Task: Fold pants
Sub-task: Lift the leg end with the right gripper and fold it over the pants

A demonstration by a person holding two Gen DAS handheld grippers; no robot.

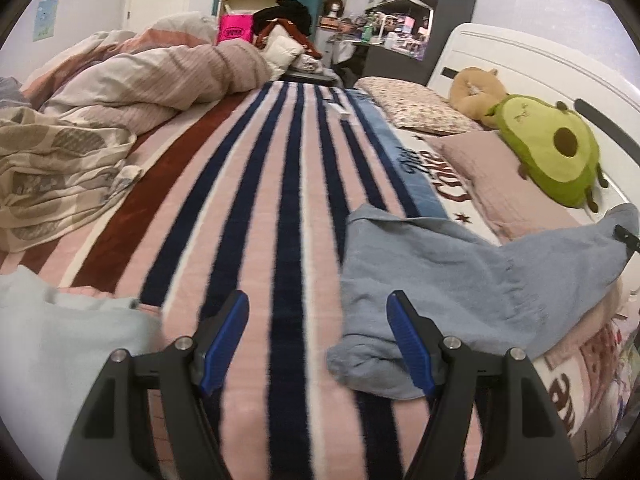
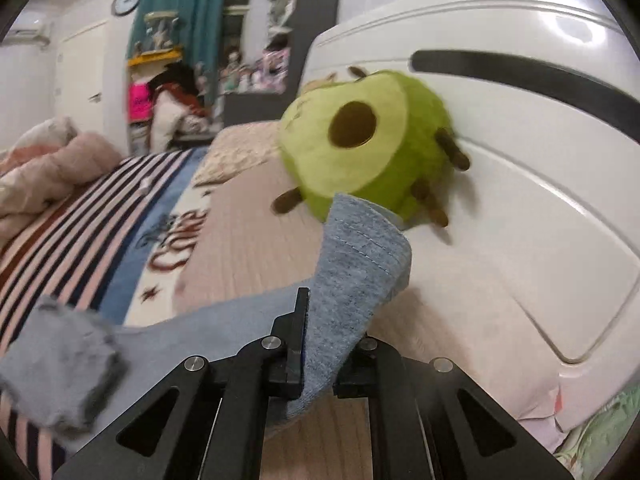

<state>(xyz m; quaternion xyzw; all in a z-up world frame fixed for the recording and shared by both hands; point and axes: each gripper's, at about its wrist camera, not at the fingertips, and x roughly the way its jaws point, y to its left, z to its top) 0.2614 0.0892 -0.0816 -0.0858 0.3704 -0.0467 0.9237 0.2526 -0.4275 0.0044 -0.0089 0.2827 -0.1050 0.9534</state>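
Black arms and blue pads of the left gripper (image 1: 318, 304) fill the near edge of the left wrist view, its jaws standing well apart with nothing between them, hovering over the striped blanket (image 1: 256, 208) that covers the bed. Its right finger (image 1: 408, 340) overlaps the near end of the pants (image 1: 440, 276), but whether it touches the cloth cannot be told.

Those pants are blue-grey, soft-looking, and lie rumpled toward the head side of the bed, partly on the stripes and partly over a pink pillow (image 1: 492, 184). One end of them is drawn up and away toward the right edge of that view, where a small black piece pokes in.

From the right wrist camera, the right gripper (image 2: 310, 312) is clamped together on that lifted end: a stitched hem of the pants (image 2: 360, 256) stands up out of the closed jaws and curls over, while the rest trails down to the left onto the blanket (image 2: 72, 232). This picture is blurred.

Just beyond the hem an avocado plush (image 2: 360, 140) leans against the white headboard (image 2: 520, 184). Another tan soft toy (image 1: 476, 88) sits farther along the headboard, beside a floral pillow (image 1: 416, 108).

On the far side of the bed a pile of rumpled duvet (image 1: 160, 72) is heaped, with a patterned cloth (image 1: 56, 176) bunched at the blanket's left edge and a pale blue cloth (image 1: 64, 352) at the near left corner.
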